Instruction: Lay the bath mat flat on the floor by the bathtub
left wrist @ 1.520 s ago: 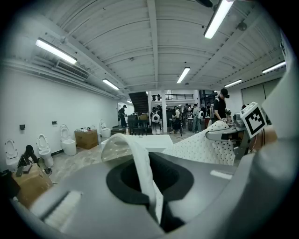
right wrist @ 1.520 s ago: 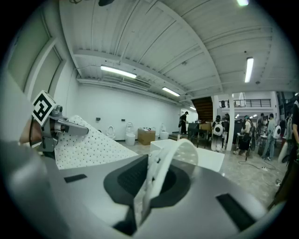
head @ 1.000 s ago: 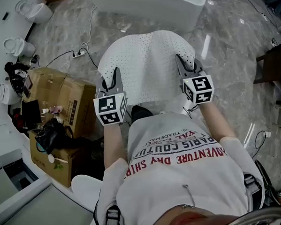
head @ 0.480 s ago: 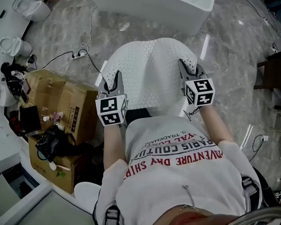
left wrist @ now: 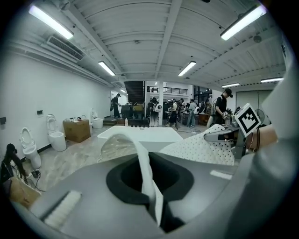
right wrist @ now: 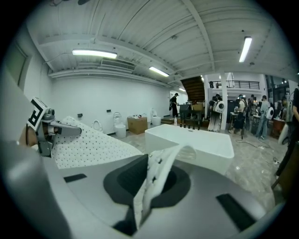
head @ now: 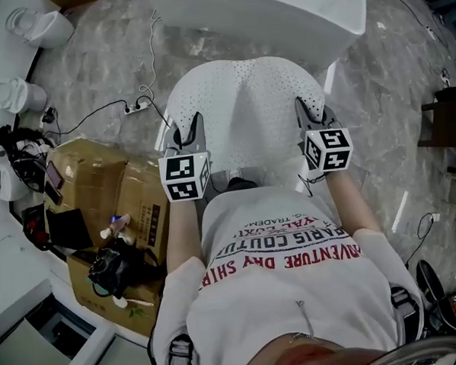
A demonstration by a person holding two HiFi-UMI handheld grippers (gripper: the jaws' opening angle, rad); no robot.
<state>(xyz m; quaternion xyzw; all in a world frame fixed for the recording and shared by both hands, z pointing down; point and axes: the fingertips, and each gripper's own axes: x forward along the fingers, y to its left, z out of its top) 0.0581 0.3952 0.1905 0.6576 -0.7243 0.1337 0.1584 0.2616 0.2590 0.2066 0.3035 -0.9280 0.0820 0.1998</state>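
A white perforated bath mat (head: 247,112) hangs spread between my two grippers, held up above the marble floor in front of the white bathtub (head: 265,12). My left gripper (head: 186,130) is shut on the mat's left edge; that edge (left wrist: 148,179) runs pinched between its jaws in the left gripper view. My right gripper (head: 307,113) is shut on the mat's right edge (right wrist: 152,184). Each gripper view shows the other gripper across the dotted mat (left wrist: 205,148) (right wrist: 88,144), and the bathtub (left wrist: 140,135) (right wrist: 191,140) lies ahead.
Cardboard boxes (head: 111,199) with a dark bag (head: 114,268) stand at the left. A power strip and cable (head: 136,106) lie on the floor near the mat. Toilets (head: 14,94) line the left wall. A dark stool (head: 450,120) stands at the right. People stand far behind the tub (left wrist: 187,112).
Both grippers have carried the mat forward toward the bathtub; the tub and mat now sit closer together, and the boxes have slid back in the head view.
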